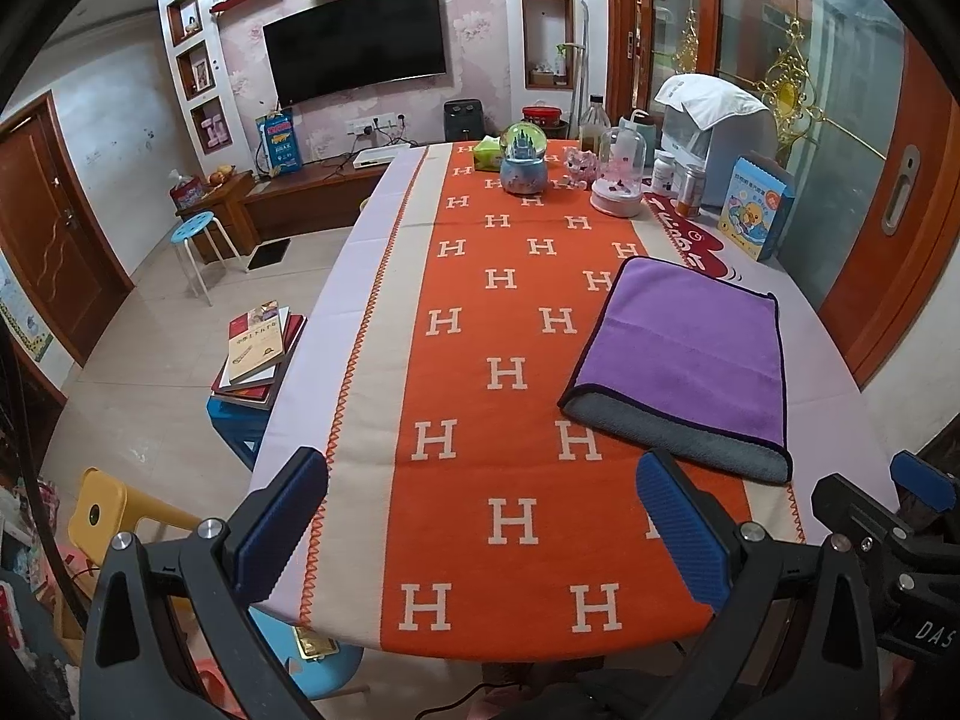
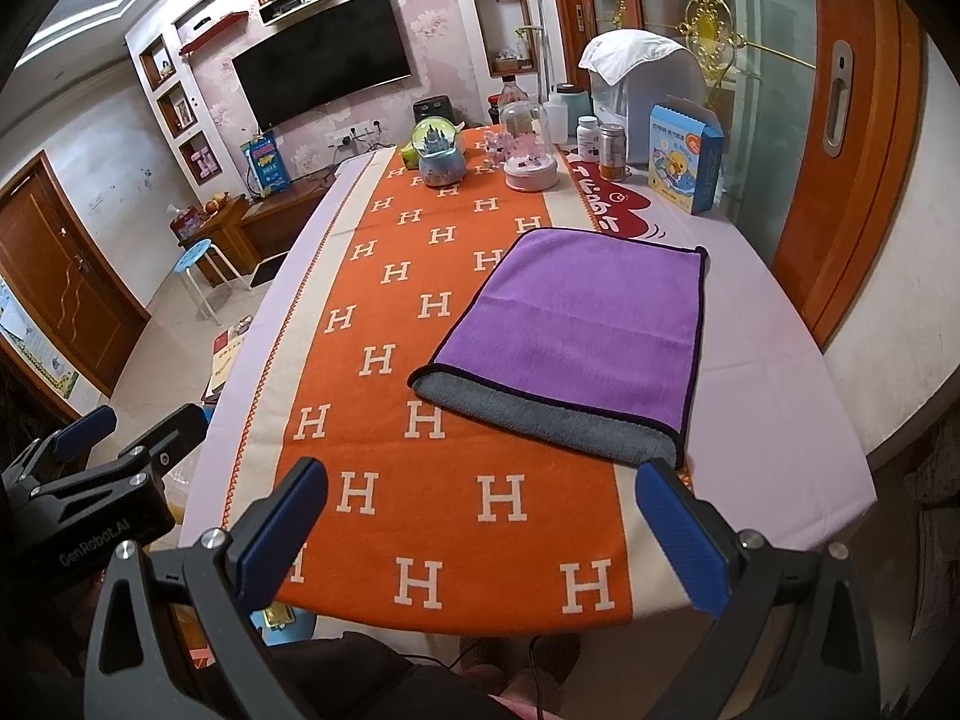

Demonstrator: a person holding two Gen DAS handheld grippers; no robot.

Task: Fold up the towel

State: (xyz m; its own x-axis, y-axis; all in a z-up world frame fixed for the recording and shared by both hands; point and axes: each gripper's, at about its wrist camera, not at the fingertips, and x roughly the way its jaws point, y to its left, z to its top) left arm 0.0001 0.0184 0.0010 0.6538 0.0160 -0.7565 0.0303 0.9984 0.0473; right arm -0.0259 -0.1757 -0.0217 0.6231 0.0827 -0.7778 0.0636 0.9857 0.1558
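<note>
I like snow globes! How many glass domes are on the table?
2: the castle snow globe at the far end, and the clear dome right beside it. Others may hide behind.

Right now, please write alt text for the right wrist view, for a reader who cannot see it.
A folded purple microfibre towel with grey underside lies on an orange H-patterned table runner. The right hand-held gripper hovers open before it, holding nothing, at the near table edge.

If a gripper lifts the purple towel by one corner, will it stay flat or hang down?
The purple towel would probably hang limp: it is soft, fuzzy cloth, folded over with its grey underside showing. The layers may slide apart, since nothing pins them. It looks light and unlikely to slip from ribbed pads.
</note>
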